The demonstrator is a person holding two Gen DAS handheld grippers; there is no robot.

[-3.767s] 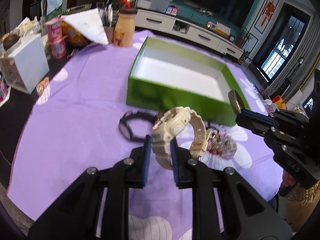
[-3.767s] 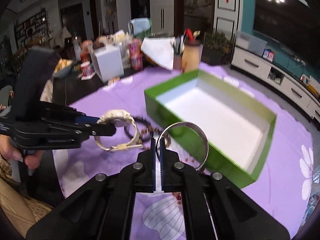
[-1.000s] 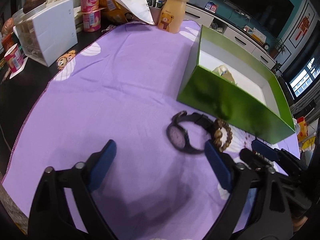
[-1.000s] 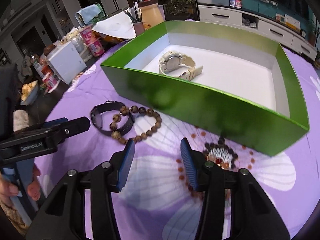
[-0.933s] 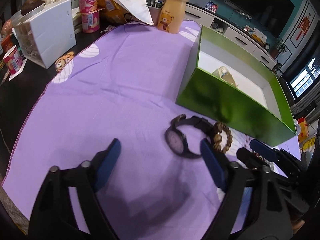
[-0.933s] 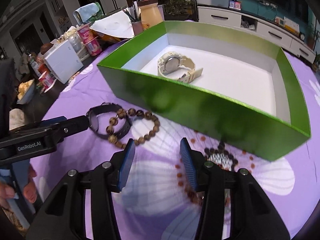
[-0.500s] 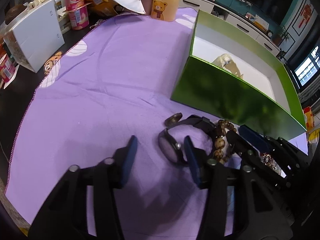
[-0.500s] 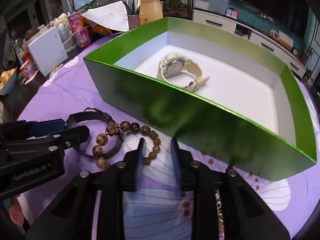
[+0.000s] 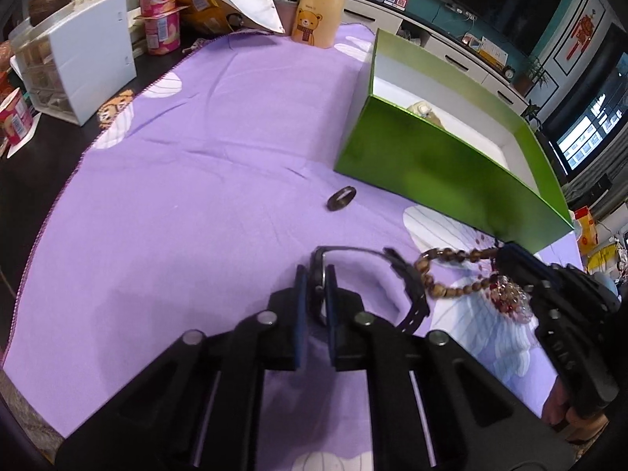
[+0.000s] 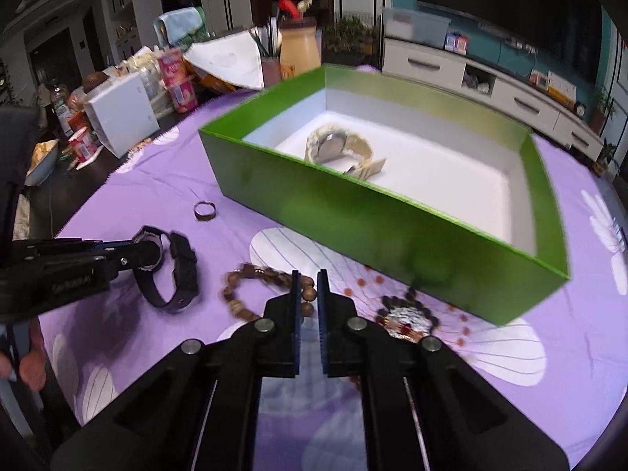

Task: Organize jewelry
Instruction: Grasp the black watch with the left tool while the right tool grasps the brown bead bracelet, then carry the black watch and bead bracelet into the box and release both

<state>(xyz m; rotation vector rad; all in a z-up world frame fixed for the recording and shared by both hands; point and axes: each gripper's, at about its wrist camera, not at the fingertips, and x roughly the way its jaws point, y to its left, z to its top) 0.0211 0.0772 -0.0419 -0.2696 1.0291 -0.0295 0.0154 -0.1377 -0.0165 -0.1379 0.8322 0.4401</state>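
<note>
My left gripper [image 9: 314, 288] is shut on the face of a black watch [image 9: 408, 294] and holds it just above the purple cloth; it also shows in the right wrist view [image 10: 172, 271]. My right gripper [image 10: 306, 294] is shut on a brown wooden bead bracelet [image 10: 251, 278], also seen in the left wrist view [image 9: 443, 274]. The green box [image 10: 373, 219] with a white inside holds a cream watch [image 10: 341, 149]. A small dark ring [image 9: 341, 198] lies on the cloth near the box corner. A red beaded piece [image 10: 404, 320] lies in front of the box.
A white storage box [image 9: 78, 62], yoghurt cups [image 9: 159, 8], a bear jar [image 9: 320, 11] and papers crowd the table's far left edge. The purple flowered cloth [image 9: 196, 157] covers the table. The cloth's left edge drops to dark tabletop.
Both grippers have closed: the left one on the black watch, the right one on the bead bracelet. The watch has lifted and a small ring shows where it lay.
</note>
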